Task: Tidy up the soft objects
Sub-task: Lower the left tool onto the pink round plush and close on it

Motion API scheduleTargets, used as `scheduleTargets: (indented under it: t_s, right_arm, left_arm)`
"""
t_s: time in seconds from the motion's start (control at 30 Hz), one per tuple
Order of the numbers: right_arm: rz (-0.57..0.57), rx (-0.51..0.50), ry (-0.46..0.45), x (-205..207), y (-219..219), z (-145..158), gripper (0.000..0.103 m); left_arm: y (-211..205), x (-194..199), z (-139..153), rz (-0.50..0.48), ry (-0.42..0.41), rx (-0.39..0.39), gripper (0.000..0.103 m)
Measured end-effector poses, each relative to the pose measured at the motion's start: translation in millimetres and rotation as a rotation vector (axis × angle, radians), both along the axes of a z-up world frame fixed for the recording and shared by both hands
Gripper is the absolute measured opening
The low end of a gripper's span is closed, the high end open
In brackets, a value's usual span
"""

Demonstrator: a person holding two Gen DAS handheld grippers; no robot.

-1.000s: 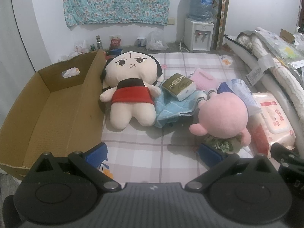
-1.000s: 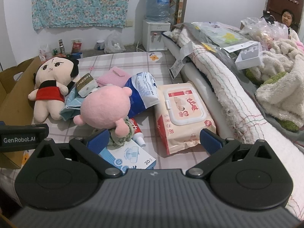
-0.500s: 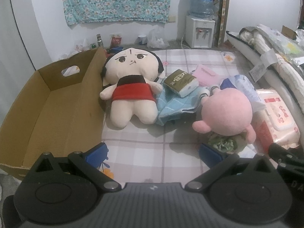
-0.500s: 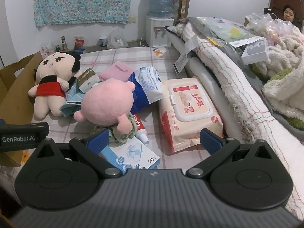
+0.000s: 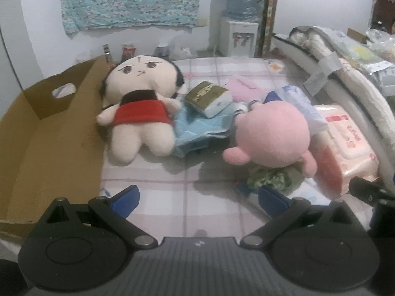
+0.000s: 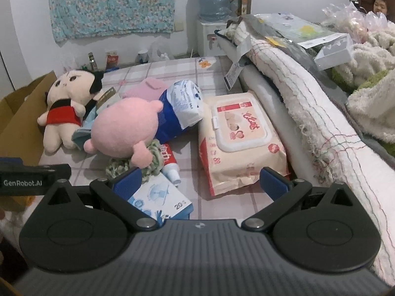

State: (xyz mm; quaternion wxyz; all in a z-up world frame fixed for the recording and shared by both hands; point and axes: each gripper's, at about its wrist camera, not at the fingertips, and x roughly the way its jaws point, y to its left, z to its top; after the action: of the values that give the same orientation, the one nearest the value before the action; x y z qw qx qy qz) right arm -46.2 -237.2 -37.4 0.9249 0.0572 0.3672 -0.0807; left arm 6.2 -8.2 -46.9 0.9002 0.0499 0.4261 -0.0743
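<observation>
Checked bedsheet [image 5: 187, 204], pink plush [image 5: 271, 135] just beyond both grippers' spread, empty fingers [image 5: 124, 201].

pink plush [image 6: 124, 129] hides toothpaste tube [image 6: 170, 160] top | cardboard box [image 5: 37, 135] cut off left

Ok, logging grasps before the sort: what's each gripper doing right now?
Left gripper: open, holding nothing.
Right gripper: open, holding nothing.
</observation>
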Motion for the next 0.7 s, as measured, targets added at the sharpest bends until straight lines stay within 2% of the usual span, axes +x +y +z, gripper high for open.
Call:
scheduleTargets:
  t_s: [0.3,0.53,0.6,0.7]
  right_arm:
    - [0.013,0.148,-0.064,20,-24,12,0.101]
    - [0.039,0.278,-0.088,53,-35,24,0.091]
    - [0.041,0.323,-0.082,63,-38,22,0.086]
    - [0.049,0.395,-0.046,80,-40,15,0.082]
  left_arm:
    - [-11,19,16,-0.094,-0.036,-0.113,0.092]
    - [-27,43,22,-0.178,-0.009,-0.105,0.078]
    - [-32,49,20,-0.213,0.01,-0.096,0.077]
    - [-39,53,15,-0.266,0.03,-0.078,0.078]
